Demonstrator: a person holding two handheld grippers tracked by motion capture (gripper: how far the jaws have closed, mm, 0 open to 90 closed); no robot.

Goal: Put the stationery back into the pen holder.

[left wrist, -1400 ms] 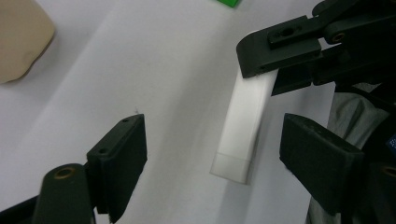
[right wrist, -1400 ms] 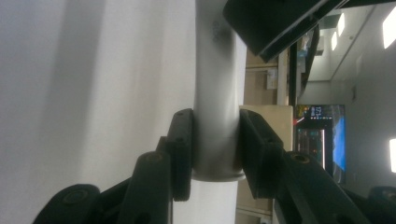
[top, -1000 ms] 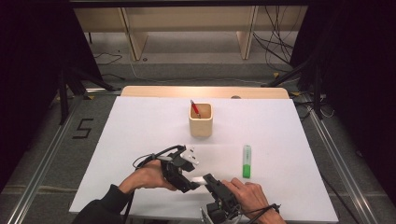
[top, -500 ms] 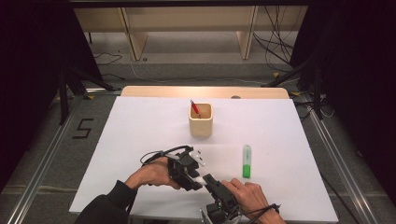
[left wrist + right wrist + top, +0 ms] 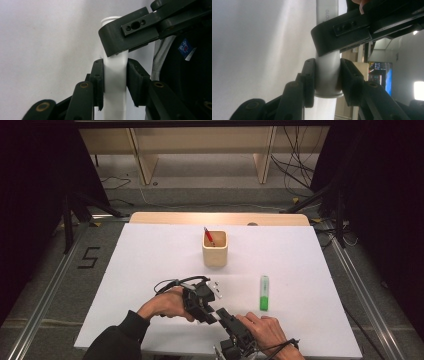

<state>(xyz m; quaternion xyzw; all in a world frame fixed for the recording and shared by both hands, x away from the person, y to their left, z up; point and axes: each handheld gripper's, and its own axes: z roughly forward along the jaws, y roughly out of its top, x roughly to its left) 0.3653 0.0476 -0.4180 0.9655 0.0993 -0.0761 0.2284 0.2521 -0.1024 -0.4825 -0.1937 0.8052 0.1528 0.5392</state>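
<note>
A white tube-shaped stick (image 5: 114, 85) is gripped from both ends near the table's front edge. The pads of my left gripper (image 5: 115, 72) press on its sides; these jaws have just been closing onto it. My right gripper (image 5: 327, 73) is shut on the stick's (image 5: 325, 80) rounded grey-white end. In the high view the left gripper (image 5: 202, 301) and the right gripper (image 5: 231, 321) meet tip to tip, each in a hand, and the stick is hidden between them. Each gripper view shows the other gripper's jaw crossing the stick.
A small wooden cup (image 5: 215, 251) with a red pen (image 5: 208, 235) stands at the middle of the white table (image 5: 150, 255). A green highlighter (image 5: 263, 292) lies right of the hands. Small white bits (image 5: 216, 284) lie just beyond the left gripper.
The left hand and its gripper have shifted a little to the right, up against the right gripper. The right hand has kept still.
</note>
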